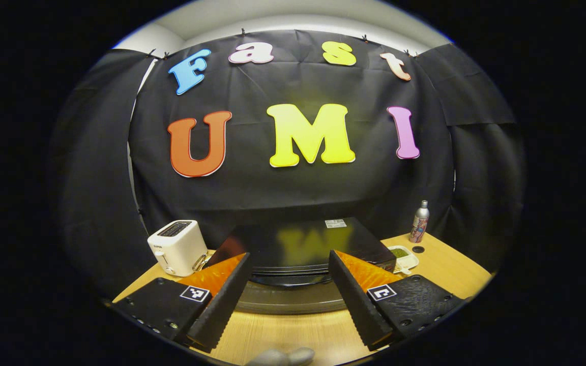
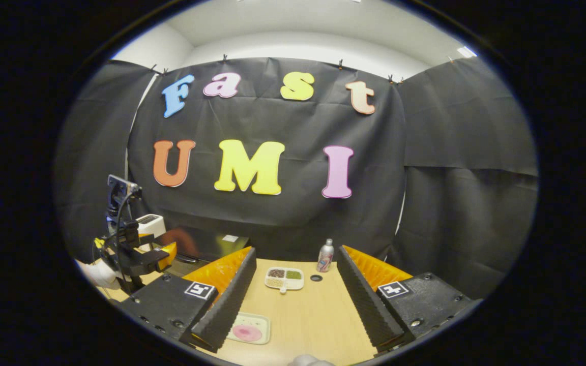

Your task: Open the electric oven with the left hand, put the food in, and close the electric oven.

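Left gripper view
- Left hand-held gripper (image 1: 289, 297): fingers spread wide, nothing between them, hanging above the desk (image 1: 293, 333) just in front of the oven.
- Electric oven (image 1: 298, 244): black box straight ahead at the back of the desk, glossy top mirroring the wall; its curved front edge lies between the two fingers. Whether the door is open or closed I cannot tell.
- Toaster (image 1: 177, 246): white, left of the oven, close beside it.
- Divided dish (image 1: 403, 256): white, right of the oven, green food in one compartment.
- Bottle (image 1: 419, 221): silver, upright, at the far right of the desk, with a small dark cap (image 1: 418, 249) on the wood near it.

Right gripper view
- Right hand-held gripper (image 2: 293, 300): fingers spread apart, holding nothing, above the desk.
- Food plate (image 2: 248, 329): pale tray with a pink round piece, on the desk beside the left finger's tip.
- Divided dish: farther back, between the fingers, well apart from them.
- Bottle: upright behind the dish, near the wall.
- Left hand-held gripper: far left, held by a white-gloved hand (image 2: 100, 273), in front of the oven.
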`<act>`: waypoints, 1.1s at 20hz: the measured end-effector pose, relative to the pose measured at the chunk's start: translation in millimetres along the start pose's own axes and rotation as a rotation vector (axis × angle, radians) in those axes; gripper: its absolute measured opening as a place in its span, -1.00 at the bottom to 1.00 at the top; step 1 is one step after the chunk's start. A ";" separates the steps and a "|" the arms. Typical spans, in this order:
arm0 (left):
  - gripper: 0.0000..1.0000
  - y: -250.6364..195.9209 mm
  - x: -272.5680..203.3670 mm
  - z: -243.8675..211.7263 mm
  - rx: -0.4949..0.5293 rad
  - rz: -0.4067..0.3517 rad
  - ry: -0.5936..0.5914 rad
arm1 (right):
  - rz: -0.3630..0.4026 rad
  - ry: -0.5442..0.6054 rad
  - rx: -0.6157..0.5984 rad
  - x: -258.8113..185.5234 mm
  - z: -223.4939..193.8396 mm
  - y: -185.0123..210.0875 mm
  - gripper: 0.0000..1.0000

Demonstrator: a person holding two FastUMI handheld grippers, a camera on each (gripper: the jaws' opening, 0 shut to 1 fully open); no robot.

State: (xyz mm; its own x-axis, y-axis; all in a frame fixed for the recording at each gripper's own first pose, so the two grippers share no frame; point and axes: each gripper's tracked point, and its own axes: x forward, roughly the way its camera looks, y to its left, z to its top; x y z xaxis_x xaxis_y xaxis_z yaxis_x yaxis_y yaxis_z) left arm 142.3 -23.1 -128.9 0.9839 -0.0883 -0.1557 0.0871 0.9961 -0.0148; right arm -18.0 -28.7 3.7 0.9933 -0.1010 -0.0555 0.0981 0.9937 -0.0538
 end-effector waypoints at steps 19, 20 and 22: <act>0.91 0.3 56.3 -48.8 -0.034 -0.041 0.130 | -0.018 0.042 -0.016 1.5 -7.2 -2.3 0.96; 0.92 0.2 55.0 -48.8 -0.034 -0.043 0.135 | -0.016 0.043 -0.016 0.9 -8.0 -1.8 0.96; 0.92 0.0 51.3 -51.4 -0.035 -0.044 0.150 | -0.011 0.047 -0.010 0.1 -10.6 0.2 0.96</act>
State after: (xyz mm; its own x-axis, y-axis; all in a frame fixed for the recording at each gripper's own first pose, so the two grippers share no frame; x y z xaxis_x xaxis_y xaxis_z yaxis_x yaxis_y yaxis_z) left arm 184.7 -27.6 -187.6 0.9446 -0.1339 -0.2995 0.1216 0.9908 -0.0593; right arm -18.6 -29.0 -6.8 0.9882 -0.1146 -0.1016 0.1084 0.9920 -0.0642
